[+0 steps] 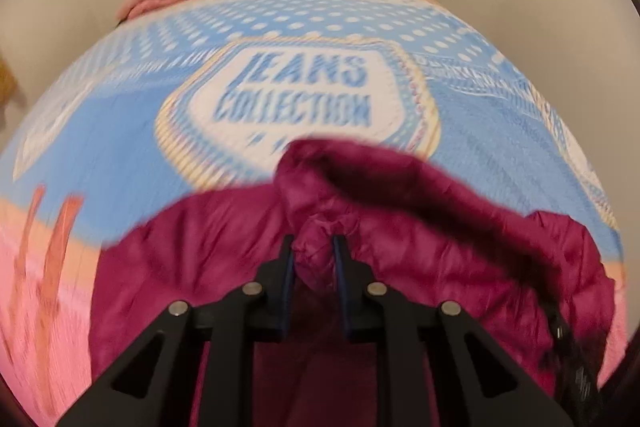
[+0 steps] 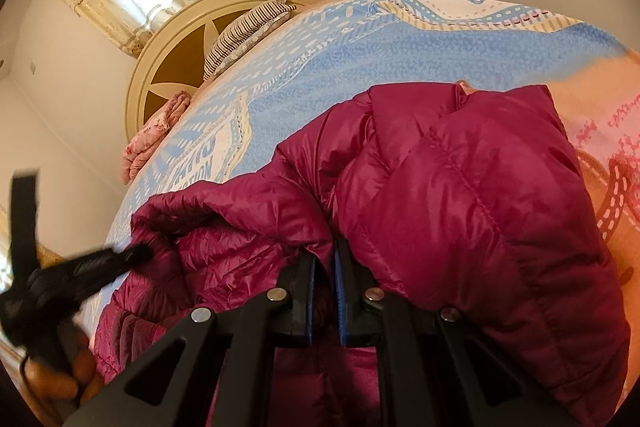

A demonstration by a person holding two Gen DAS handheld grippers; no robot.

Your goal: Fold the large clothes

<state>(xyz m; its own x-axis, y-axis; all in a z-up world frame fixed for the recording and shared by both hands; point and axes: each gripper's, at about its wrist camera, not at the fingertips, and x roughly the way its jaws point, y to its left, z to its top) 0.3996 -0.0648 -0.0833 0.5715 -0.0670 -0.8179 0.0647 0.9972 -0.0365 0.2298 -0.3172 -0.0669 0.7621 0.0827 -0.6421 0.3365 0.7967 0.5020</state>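
A dark pink puffy jacket (image 2: 460, 187) is spread on a bed with a blue and pink bedspread (image 1: 120, 115). In the right wrist view the jacket is seen to run from about 8 o'clock to about 2 o'clock, so its long side lies slantwise across the bed.

The left tool (image 1: 314, 247) is pinched narrow on a bunched bit of jacket cloth, and the cloth is seen squeezed between its blue pads. In the right wrist view the left tool (image 2: 136, 255) is found at 8 o'clock, at the jacket's left end, held by a hand (image 2: 60, 375).

The right tool (image 2: 324, 259) is closed tight too. A fold of the jacket is caught between its pads, near the middle of the jacket's near edge.

Most of the jacket is found at 12 o'clock to 2 o'clock from the right tool. The left end is nearer the left tool, so that end is probably the part to be lifted and carried over toward 2 o'clock.

A folded pink cloth (image 2: 154, 131) and a striped pillow (image 2: 248, 31) are seen far off by the headboard (image 2: 168, 39).
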